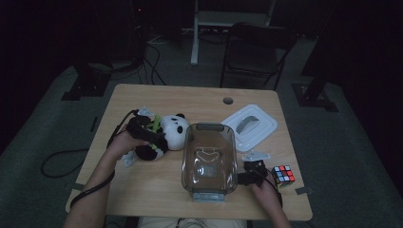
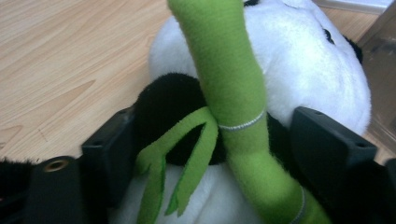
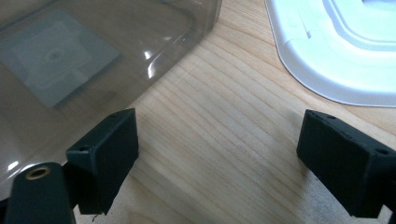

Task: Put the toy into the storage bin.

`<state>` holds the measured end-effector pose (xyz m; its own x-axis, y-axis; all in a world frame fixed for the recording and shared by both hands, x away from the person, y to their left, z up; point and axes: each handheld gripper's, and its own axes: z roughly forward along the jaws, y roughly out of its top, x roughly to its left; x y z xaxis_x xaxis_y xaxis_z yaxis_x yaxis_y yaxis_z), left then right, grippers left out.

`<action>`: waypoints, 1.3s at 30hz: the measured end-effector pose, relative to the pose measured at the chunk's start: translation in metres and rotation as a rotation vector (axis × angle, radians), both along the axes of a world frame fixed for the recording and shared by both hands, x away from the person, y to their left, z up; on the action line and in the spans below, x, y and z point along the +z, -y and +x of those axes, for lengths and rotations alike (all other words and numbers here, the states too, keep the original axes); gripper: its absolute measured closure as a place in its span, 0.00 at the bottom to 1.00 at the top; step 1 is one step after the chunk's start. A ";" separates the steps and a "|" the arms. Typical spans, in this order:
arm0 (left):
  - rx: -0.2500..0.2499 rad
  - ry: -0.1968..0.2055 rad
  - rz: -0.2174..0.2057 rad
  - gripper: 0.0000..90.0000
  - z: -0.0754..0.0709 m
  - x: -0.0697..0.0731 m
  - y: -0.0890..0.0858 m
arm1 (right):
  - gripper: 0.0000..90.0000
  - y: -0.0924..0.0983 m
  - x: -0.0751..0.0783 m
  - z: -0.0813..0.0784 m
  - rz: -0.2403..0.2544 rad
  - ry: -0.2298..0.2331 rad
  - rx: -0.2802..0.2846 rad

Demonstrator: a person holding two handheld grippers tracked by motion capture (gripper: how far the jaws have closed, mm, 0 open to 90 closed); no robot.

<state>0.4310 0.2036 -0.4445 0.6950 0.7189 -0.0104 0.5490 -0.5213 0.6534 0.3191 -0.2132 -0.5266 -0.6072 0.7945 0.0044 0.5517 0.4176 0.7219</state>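
Wooden table (image 1: 157, 190) | left jaws clamp panda plush (image 2: 303, 60) | right jaws open | no legible writing

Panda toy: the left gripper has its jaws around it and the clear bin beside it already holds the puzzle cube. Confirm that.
Not quite. The clear bin holds nothing; the puzzle cube sits on the table right of it, as the high view shows. The left gripper does have its jaws around the panda toy.
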 end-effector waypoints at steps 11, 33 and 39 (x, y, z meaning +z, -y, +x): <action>0.078 -0.011 -0.042 0.68 -0.005 0.006 -0.002 | 0.14 -0.001 0.000 -0.003 0.001 0.000 0.008; 0.266 0.047 -0.089 0.74 -0.005 0.046 -0.028 | 0.14 -0.037 0.002 -0.023 0.030 0.014 0.135; 0.322 0.078 -0.125 0.73 -0.003 0.067 -0.036 | 0.14 -0.060 0.003 -0.024 0.042 0.026 0.100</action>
<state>0.4277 0.2401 -0.3779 0.4353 0.8977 -0.0680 0.6181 -0.2431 0.7476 0.2953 -0.1528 -0.5239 -0.6841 0.7292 0.0194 0.4896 0.4393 0.7532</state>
